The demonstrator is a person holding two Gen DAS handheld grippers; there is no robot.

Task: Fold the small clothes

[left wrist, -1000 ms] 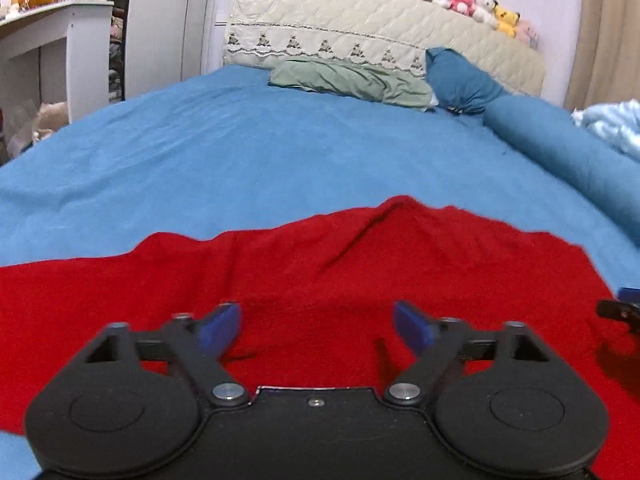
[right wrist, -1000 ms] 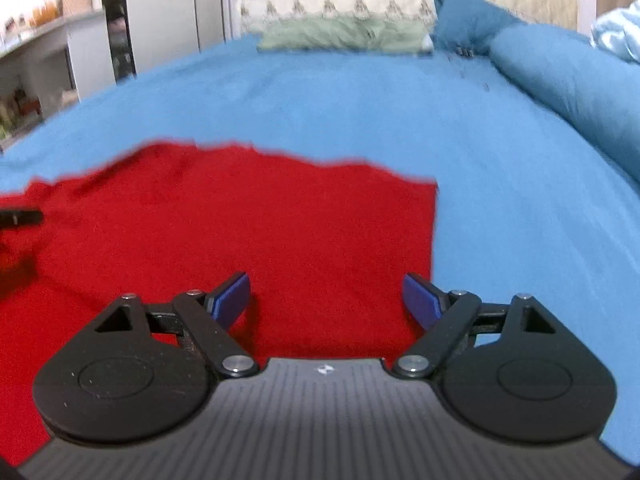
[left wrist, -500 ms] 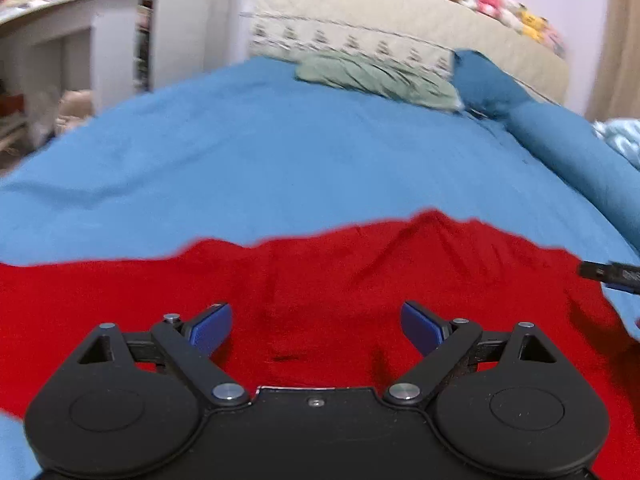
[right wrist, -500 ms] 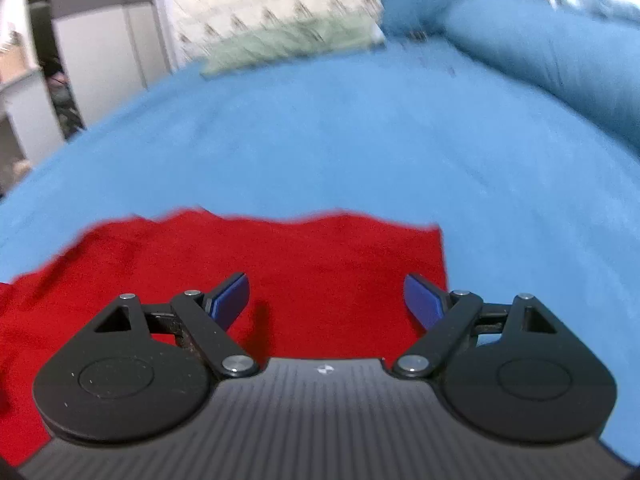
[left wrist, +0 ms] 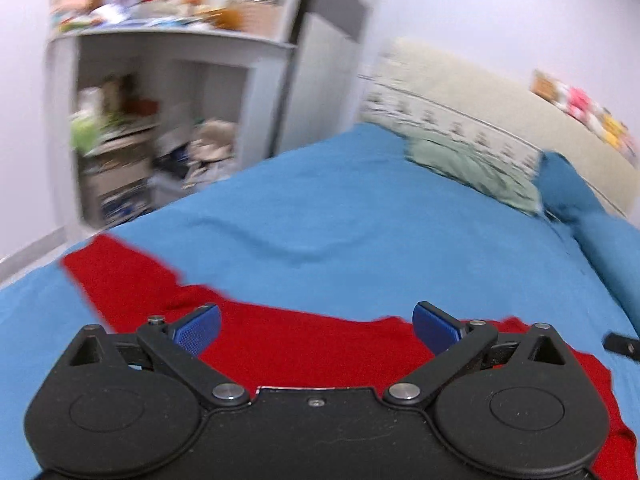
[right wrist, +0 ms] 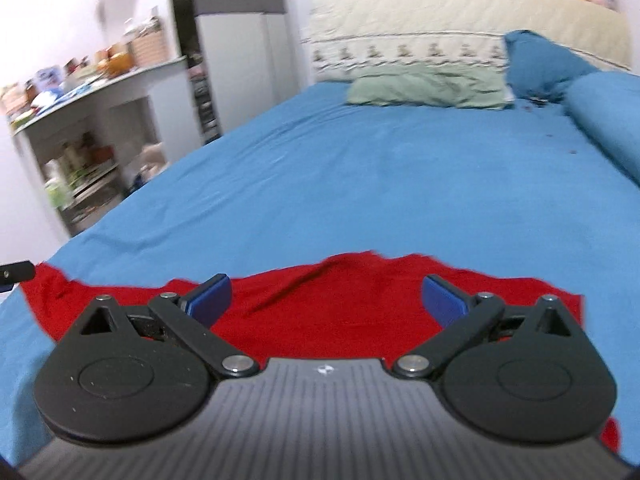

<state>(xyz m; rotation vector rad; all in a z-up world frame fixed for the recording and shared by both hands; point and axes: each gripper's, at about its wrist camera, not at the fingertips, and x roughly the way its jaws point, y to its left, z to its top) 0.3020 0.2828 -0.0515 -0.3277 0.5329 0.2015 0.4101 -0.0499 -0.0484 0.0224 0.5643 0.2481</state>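
On the blue bed (right wrist: 360,176), both the left gripper (left wrist: 316,328) and right gripper (right wrist: 326,298) hover with jaws apart over the red garment (right wrist: 340,300).

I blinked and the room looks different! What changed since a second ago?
Both views swung left and tipped up: the shelf now fills the left gripper's view, and less of the red garment shows ahead of each. Nothing was grabbed or let go. The right gripper stays open too, and the garment still lies on the blue bedsheet.
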